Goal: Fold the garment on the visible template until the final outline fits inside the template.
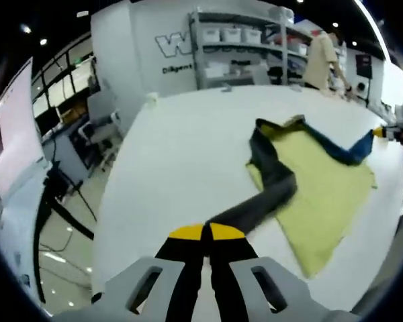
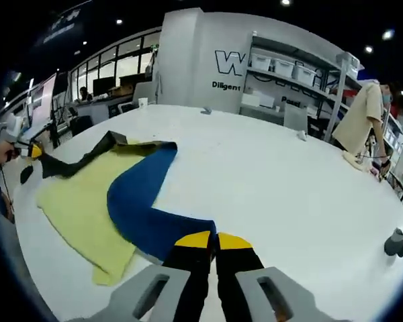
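Garment [image 1: 322,181] sleeves in both grippers' closed jaws

A large white counter [image 2: 289,181] is taking most of the room. Behind it a white wall [image 2: 188,60] with dark letters is standing, and metal shelves [image 2: 295,74] are carrying white boxes. Windows [image 2: 114,70] are running along one side. Small ceiling lights [image 2: 388,33] are shining above. A person [image 2: 363,121] is standing near the shelves.
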### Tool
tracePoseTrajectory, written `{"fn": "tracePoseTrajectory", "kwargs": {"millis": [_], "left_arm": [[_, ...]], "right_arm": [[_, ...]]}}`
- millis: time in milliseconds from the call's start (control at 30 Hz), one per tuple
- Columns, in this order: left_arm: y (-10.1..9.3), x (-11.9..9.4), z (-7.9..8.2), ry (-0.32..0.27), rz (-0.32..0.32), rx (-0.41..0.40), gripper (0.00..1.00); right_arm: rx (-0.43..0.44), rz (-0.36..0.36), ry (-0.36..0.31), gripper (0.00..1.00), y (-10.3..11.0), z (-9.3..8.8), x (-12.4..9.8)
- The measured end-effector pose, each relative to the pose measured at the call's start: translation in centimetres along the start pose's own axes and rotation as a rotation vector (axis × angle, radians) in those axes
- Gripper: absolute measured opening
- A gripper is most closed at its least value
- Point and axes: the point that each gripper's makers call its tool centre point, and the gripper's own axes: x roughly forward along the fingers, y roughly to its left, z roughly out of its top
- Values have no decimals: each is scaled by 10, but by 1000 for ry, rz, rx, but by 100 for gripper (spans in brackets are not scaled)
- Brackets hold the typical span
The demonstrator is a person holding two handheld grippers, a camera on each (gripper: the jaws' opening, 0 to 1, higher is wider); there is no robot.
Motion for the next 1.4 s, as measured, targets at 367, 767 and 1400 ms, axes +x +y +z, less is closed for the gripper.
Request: {"fn": "tracePoseTrajectory", "kwargs": {"millis": [367,767,1400], "left_arm": [[74,3,53,-27,115,62,0],[145,40,71,-9,188,89,0],[180,91,62,102,241,51,1]], "right_arm": [[-63,-81,-63,0,-53,61,12],[-28,-185,-109,0,-114,92,25],[-129,-208,1,0,-161,89,71]]}}
